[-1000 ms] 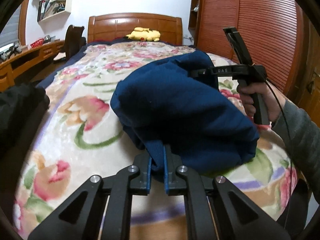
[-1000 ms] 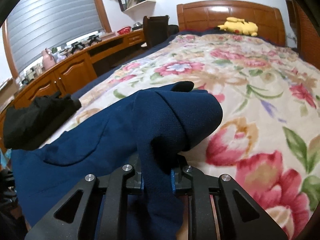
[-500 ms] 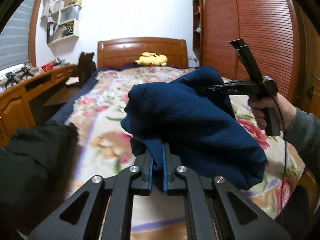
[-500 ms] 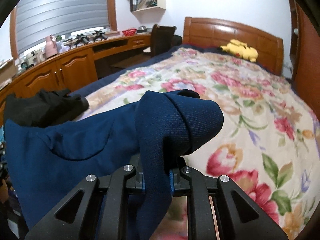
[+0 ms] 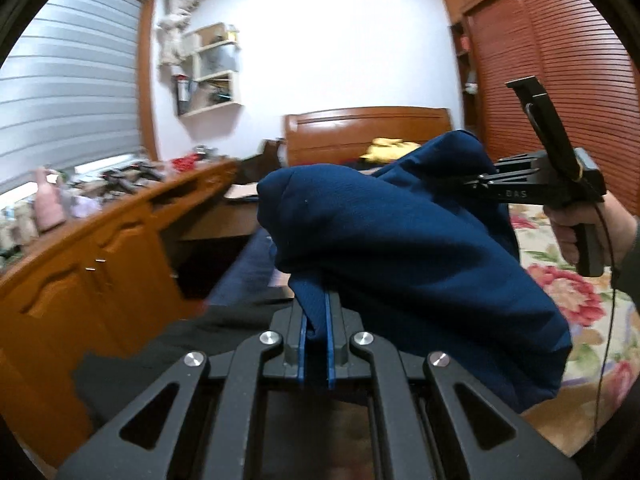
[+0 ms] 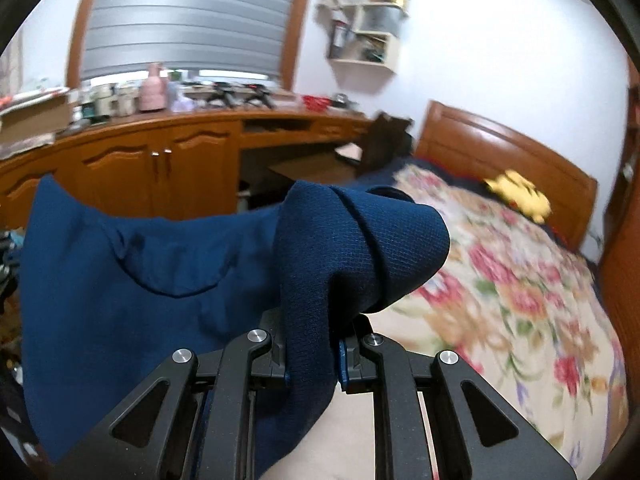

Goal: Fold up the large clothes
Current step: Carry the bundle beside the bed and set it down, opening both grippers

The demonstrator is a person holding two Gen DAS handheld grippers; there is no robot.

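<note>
Hanging between both claws, left claw [image 5: 316, 320] pinching blue garment [image 5: 400, 248].

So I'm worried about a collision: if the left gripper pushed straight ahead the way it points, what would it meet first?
Its own load: the left gripper is shut on the blue garment, which bunches directly ahead. Beyond that, depth is unclear.

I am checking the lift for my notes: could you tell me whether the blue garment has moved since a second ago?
Yes. The blue garment has risen: in the left wrist view it now overlaps the headboard, whereas earlier it lay low over the floral bedspread.
</note>
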